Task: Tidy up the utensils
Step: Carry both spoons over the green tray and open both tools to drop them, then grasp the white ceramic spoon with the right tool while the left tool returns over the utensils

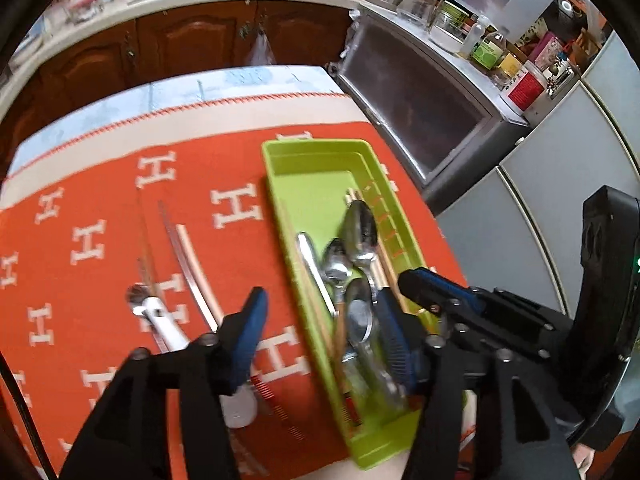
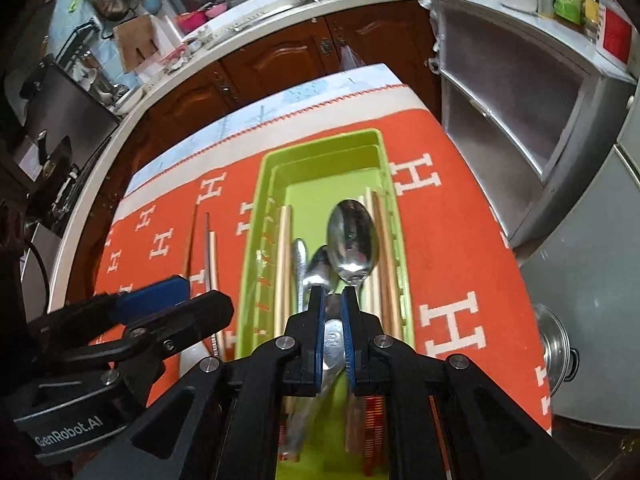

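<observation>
A lime-green utensil tray (image 1: 276, 184) lies on an orange cloth with white H letters (image 1: 100, 220). It holds several steel spoons (image 1: 336, 264) and wooden chopsticks (image 2: 285, 256). My right gripper (image 2: 333, 312) is shut on the handle of a large spoon (image 2: 352, 236), whose bowl hangs above the tray (image 2: 256, 200). My left gripper (image 1: 322, 320) is open. Its right finger (image 1: 394, 340) reaches into the tray over the spoons, its left finger (image 1: 252, 320) stays above the cloth, and nothing is gripped. A white-handled utensil (image 1: 160, 316) and long metal chopsticks (image 1: 188, 264) lie on the cloth left of the tray.
Dark wooden cabinets (image 1: 192, 40) under a cluttered counter stand beyond the table's far edge. A grey shelf unit (image 1: 420, 112) with jars on top is to the right. A steel pot lid (image 2: 556, 344) shows beside the table's right edge.
</observation>
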The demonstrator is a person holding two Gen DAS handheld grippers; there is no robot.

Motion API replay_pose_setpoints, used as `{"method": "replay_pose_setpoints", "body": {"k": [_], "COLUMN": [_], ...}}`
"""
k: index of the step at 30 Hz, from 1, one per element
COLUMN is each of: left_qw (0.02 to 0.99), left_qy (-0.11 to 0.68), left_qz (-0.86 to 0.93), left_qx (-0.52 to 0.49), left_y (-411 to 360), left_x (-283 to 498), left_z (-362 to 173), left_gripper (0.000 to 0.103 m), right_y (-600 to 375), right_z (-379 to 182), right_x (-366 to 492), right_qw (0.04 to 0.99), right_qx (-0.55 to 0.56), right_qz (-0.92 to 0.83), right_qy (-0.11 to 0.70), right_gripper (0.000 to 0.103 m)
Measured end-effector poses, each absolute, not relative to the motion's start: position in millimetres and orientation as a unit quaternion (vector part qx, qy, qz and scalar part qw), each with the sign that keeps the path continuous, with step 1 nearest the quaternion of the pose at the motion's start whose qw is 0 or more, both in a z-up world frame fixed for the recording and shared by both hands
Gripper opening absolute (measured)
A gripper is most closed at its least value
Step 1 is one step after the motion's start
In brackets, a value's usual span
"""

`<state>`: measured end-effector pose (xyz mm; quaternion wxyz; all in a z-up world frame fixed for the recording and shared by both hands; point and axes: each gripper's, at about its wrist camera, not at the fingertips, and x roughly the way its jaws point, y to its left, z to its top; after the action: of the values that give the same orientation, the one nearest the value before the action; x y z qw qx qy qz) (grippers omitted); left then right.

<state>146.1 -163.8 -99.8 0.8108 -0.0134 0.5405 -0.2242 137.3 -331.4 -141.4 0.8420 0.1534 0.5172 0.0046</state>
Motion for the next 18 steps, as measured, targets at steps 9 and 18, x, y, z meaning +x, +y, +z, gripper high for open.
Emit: {"method": "replay_pose_setpoints", "body": {"k": [9,18], "left_qw": [0.795,0.791], "left_qy": [0.574,0.573], "left_qz": [-0.193,-0.189], "left_qx": [-0.008,-0.095], "left_y": [-106.7,-54.4], "left_x": [150.2,146.9], "left_z": [-89.7,-92.7], "left_gripper": [0.065,0.066], "right_y": [-291.2,-244.6], "right_z": [-112.0,-98.1], "right_x": [119.8,112.5], "right_qw": [0.848,0.84], "right_qx": [0.149,0.151], "right_qz": [0.055,0.112], "right_qy": [0.506,0.509], "right_gripper": [0.009,0.009]}}
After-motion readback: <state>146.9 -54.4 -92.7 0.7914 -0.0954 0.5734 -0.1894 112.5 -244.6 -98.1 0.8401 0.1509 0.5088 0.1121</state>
